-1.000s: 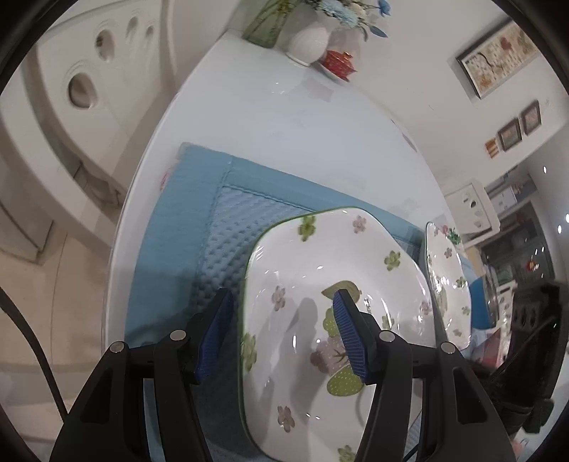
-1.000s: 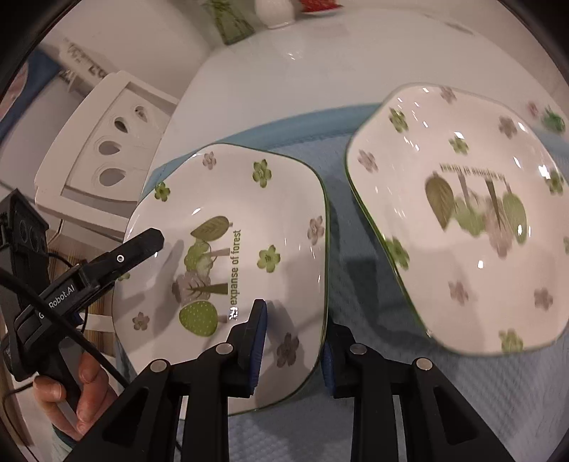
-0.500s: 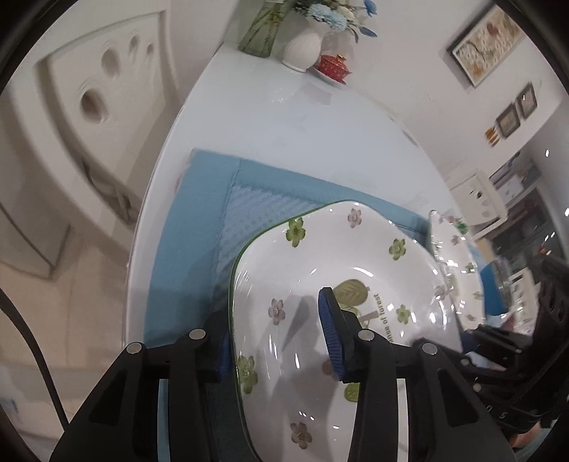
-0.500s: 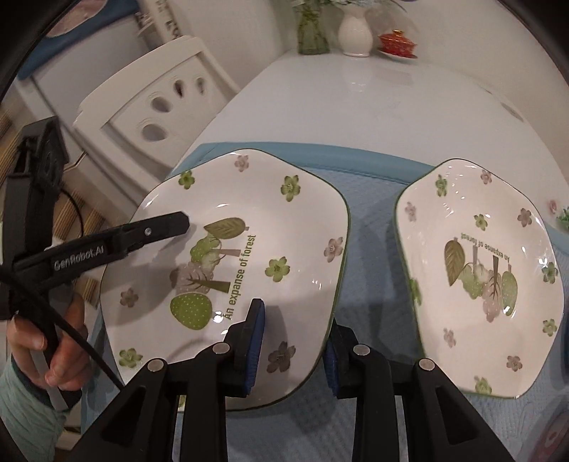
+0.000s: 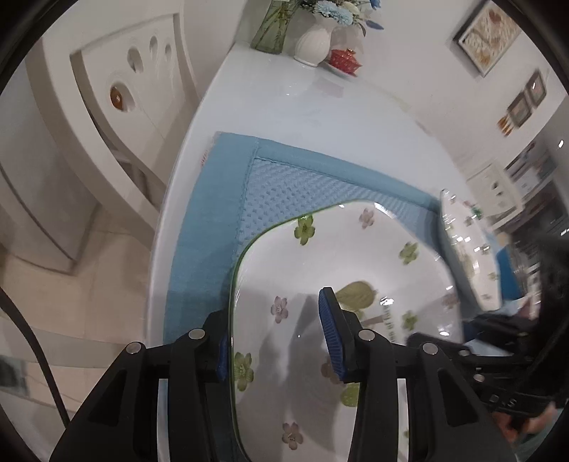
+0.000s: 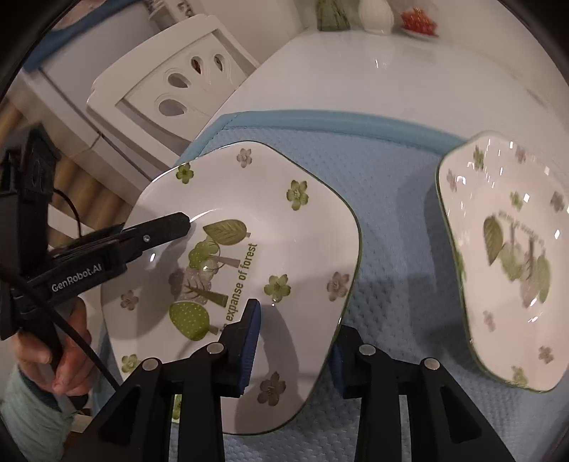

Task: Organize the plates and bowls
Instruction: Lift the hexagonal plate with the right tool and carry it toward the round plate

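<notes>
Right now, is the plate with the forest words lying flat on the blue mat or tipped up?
Tipped up: the plate has its right edge raised, throwing a shadow on the blue mat.

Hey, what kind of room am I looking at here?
Probably a home dining area: a glossy white table with a white chair beside it, floral plates on a blue mat, a vase of flowers and framed pictures on the wall.

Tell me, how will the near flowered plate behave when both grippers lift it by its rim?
The plate looks glazed and glossy, so probably slippery in the pads. It seems rigid ceramic, likely fragile if dropped. Held at two rim edges, it may tilt.
</notes>
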The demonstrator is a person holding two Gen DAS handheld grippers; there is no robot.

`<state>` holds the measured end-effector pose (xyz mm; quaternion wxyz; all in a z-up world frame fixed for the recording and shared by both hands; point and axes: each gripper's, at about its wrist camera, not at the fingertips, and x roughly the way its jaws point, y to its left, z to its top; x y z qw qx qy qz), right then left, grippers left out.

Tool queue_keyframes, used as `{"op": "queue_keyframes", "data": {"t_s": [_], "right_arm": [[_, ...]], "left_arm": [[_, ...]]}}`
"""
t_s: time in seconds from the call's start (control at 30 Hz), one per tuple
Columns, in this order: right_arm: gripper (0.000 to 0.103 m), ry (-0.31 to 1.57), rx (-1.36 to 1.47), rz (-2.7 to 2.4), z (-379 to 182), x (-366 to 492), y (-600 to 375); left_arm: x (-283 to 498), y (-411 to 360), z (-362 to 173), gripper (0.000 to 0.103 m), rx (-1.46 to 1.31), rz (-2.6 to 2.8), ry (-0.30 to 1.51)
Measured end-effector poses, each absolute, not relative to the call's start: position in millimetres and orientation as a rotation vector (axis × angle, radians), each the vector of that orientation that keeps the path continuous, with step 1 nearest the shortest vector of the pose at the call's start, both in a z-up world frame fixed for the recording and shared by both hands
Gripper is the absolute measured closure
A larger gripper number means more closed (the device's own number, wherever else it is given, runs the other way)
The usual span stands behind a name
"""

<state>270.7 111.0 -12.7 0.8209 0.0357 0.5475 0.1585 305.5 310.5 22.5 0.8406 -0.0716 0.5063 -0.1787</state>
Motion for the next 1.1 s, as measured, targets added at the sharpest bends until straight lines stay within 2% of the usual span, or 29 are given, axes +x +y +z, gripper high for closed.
{"op": "queue_keyframes", "data": {"t_s": [0.17,0.4,0.67,1.1], "right_arm": [[0.069,1.134,-0.004,0.342,2,251,115],[0.069,1.217,0.133,0.292,14,231,95],[0.069,1.190,0.106,0.272,49,191,104],[0.069,1.264,0.218,0.205,52,68,78]], "left_arm": [[291,319,32,0.064,-0.198,-0.385,1.055],[257,313,47,0.064,-0.189,-0.297,1.093],[214,319,75,0.062,-0.234,-0.276,1.110],[109,291,88,0.061,-0.143,-0.332,1.198]]}}
